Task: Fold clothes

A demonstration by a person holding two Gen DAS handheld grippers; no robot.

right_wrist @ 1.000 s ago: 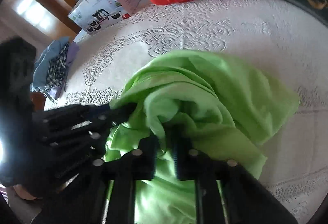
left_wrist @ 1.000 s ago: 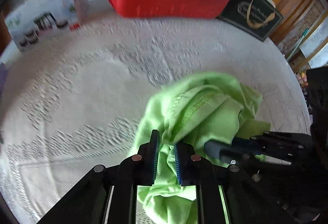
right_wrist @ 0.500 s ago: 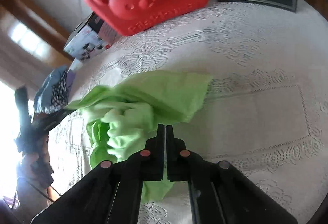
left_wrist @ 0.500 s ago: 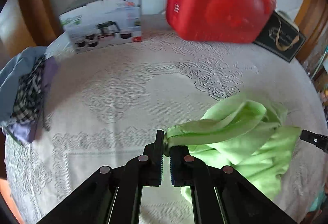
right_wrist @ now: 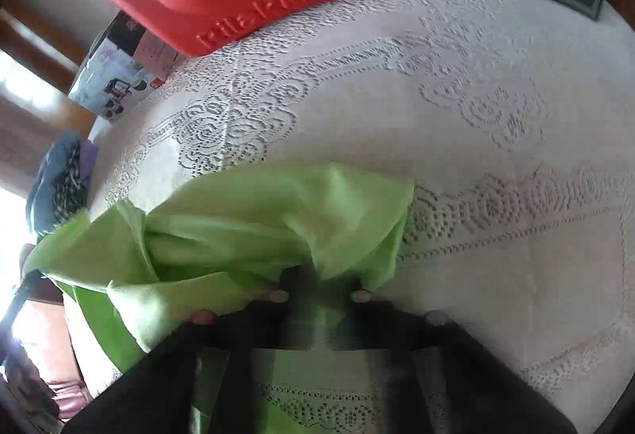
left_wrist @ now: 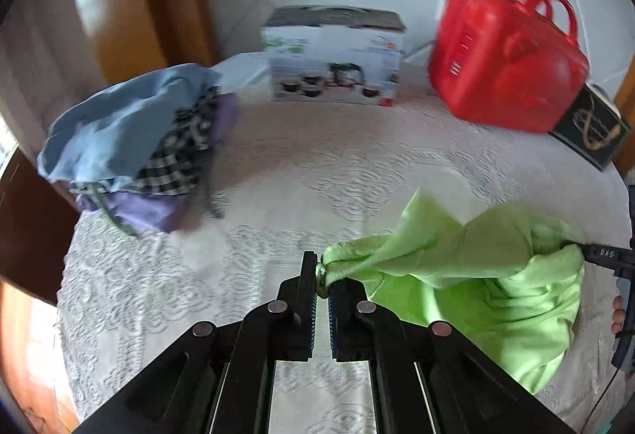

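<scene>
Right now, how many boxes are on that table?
2: a white printed box at the far edge, left of the red case; a dark box right of it. Others may be hidden.

Red plastic case [left_wrist: 504,65], printed carton [left_wrist: 333,57] and dark framed picture [left_wrist: 591,124] on a lace tablecloth [left_wrist: 301,172]

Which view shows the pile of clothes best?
The left wrist view: the pile is large and unobstructed at the cloth's left edge. The right wrist view shows it small and blurred at the far left.
</scene>
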